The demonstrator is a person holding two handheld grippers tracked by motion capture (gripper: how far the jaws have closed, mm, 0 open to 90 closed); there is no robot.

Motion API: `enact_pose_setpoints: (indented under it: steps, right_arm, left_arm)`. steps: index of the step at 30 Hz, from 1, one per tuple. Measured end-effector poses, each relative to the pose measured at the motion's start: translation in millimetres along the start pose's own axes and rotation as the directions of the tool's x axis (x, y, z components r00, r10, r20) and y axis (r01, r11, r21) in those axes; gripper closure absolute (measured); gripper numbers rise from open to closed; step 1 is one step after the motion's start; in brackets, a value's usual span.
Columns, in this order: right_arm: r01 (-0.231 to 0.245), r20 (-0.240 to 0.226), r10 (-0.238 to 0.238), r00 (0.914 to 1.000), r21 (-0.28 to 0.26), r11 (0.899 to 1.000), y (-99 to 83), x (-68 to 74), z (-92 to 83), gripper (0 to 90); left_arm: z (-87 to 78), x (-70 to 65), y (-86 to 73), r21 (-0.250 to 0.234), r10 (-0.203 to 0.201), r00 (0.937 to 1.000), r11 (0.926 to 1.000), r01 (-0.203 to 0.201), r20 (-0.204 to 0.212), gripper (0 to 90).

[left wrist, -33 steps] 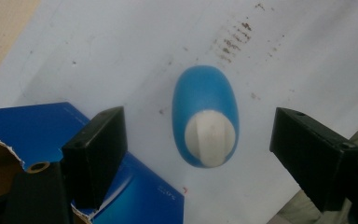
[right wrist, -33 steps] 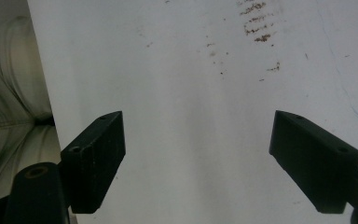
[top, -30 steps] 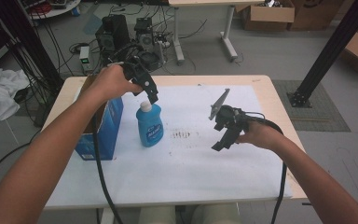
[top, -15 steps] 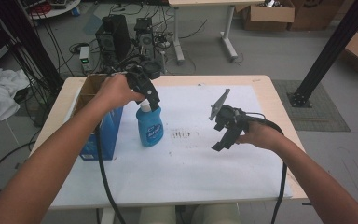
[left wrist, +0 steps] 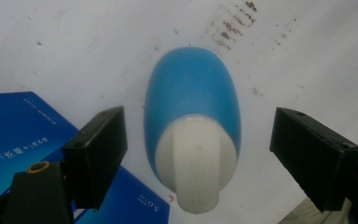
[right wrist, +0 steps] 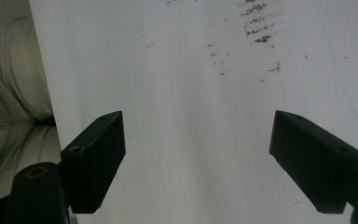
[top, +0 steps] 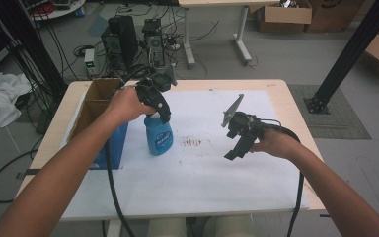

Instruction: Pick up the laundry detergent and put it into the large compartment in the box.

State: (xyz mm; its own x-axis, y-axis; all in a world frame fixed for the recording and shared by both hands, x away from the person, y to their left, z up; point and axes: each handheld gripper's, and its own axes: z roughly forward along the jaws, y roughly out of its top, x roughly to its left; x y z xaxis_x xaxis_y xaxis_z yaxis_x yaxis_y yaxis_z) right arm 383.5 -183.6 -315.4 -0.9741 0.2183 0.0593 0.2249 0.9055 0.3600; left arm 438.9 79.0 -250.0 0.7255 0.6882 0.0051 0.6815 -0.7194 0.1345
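Now that the left gripper (top: 164, 117) has come over from above the box to hang directly over the blue bottle (top: 158, 136), jaws spread wide either side of its white cap (left wrist: 196, 161) without touching, a grasp looks close. That bottle stands upright on the white sheet (top: 202, 173), just beside the open cardboard box (top: 94, 101), whose contents I cannot make out. Well to the right, the right gripper (top: 234, 148) hovers open and empty over bare sheet.
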Motion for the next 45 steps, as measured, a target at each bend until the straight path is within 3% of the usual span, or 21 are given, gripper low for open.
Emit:
enact_pose_setpoints:
  steps: [18,45]
  right_arm:
    - [-0.002,-0.012,0.002,0.9999,0.002,1.000,-1.6,-1.3,4.7,18.3]
    - [-0.009,-0.014,0.009,0.9999,0.003,1.000,-2.1,-2.3,4.8,18.3]
  left_arm:
    - [30.0,3.9,-1.8,0.034,-0.015,0.9998,0.9993,0.015,0.016,19.6]
    - [37.4,5.4,-3.6,0.027,-0.017,0.9995,0.9995,0.017,0.028,25.7]
